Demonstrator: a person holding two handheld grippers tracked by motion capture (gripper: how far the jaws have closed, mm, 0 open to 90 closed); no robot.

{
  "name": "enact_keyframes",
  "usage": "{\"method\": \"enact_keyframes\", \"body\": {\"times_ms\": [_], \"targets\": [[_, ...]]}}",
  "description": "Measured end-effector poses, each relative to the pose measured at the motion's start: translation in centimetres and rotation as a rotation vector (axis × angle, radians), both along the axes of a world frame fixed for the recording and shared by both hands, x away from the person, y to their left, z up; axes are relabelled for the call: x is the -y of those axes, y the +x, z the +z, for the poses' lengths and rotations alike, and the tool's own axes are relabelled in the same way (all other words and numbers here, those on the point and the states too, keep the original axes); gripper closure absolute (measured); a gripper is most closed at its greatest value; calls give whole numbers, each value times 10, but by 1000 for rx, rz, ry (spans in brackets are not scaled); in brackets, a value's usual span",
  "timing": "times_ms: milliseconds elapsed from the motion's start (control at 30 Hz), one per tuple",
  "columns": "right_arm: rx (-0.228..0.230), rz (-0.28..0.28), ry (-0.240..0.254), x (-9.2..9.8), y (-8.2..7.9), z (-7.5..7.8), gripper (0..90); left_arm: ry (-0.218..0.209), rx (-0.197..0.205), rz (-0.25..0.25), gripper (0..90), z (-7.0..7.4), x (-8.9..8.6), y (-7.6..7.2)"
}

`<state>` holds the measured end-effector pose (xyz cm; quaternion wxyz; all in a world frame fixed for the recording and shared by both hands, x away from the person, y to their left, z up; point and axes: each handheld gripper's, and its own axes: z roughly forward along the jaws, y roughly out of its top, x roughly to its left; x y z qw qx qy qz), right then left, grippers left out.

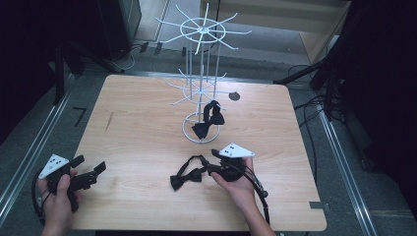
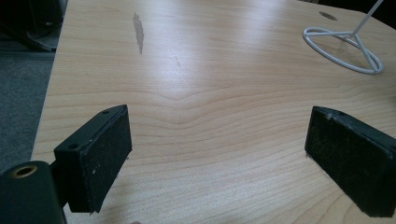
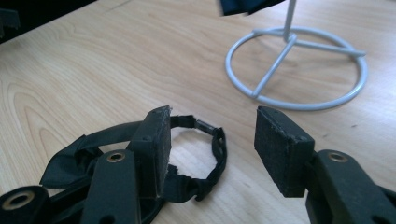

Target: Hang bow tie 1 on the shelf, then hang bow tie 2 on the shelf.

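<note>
Black bow tie point(image 1: 187, 178) lies flat on the wooden table point(image 1: 137, 142), near the front edge, just left of the right gripper point(image 1: 215, 169). Its strap loop point(image 3: 212, 151) curls on the wood between that gripper's jaws in the right gripper view; left pad sits over the strap, right pad stands clear of it. Jaws about half open, pads not pressing on anything, nothing held.

Left gripper point(image 1: 93, 172) is at the table's front-left corner, well apart from the tie. Jaws wide open, bare wood between the pads point(image 2: 105, 154), nothing gripped.

Around it: white wire display stand point(image 1: 201, 73) stands mid-table behind the tie, ring base point(image 3: 299, 65) just beyond the right gripper's jaws. A second black bow tie point(image 1: 209, 120) hangs low on the stand, over the ring base. Stand arms stick out in all directions at two levels. Small dark hole point(image 1: 234, 96) in the tabletop right of the stand. Grey scuff mark point(image 2: 138, 31) on the wood at left. Cables point(image 1: 307, 110) on the floor at right, off the table.
</note>
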<state>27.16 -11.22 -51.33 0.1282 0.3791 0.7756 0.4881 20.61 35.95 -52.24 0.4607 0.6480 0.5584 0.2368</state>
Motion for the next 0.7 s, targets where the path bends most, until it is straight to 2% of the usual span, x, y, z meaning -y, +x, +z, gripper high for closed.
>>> {"method": "enact_keyframes", "body": {"times_ms": [233,700], "targets": [[-42,6,-19,-8,2,-8,473,-5,6,-1,77,0,0,0],[-60,11,-30,-10,3,-11,472,-2,0,0,77,0,0,0]]}}
